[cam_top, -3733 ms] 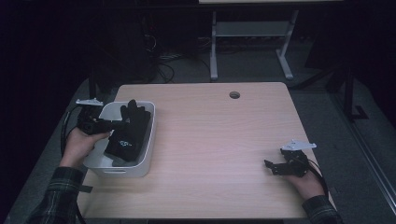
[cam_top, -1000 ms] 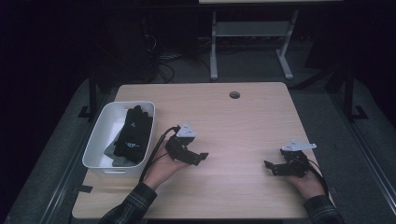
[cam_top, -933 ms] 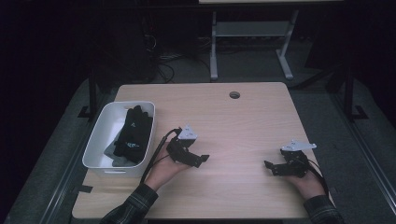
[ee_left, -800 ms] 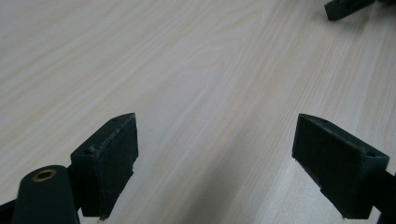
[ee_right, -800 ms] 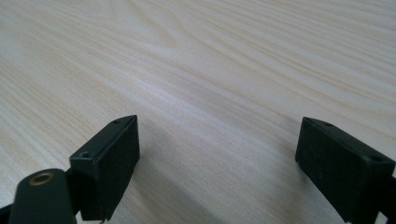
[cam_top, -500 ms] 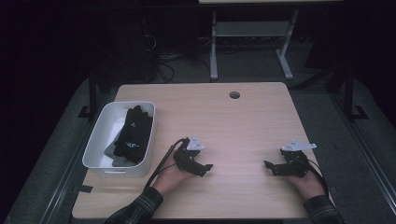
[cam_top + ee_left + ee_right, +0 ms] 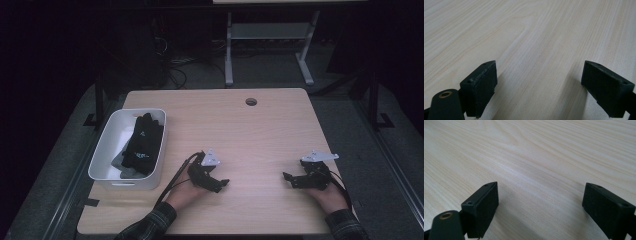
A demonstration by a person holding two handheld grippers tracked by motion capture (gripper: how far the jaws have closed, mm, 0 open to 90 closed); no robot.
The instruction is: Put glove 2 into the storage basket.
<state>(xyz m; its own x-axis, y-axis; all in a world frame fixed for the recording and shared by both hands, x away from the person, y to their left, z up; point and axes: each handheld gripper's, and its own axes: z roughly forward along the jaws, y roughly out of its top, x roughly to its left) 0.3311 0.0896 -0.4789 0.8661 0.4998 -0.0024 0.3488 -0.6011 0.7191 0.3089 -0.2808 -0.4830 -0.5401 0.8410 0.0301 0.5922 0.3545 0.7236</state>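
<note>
A white bin [image 7: 106,150] stands at the table's left and holds black gloves [image 7: 144,142]. My left gripper [image 7: 221,184] rests low on the wooden tabletop [image 7: 260,135] to the right of the bin, open, with only bare wood [image 7: 539,75] between its jaws. My right gripper [image 7: 288,178] lies near the front right of the table, pointing left. It is open too, and its jaws frame bare wood [image 7: 541,195].
A round cable hole [image 7: 251,101] sits near the table's far edge. A metal stand [image 7: 265,40] and cables lie on the dark floor behind. Black cables trail from both grippers toward the front edge.
My left gripper left the bin, moved right across the table and sank onto the wood. The gloves stay in the bin. The right gripper has not moved.
</note>
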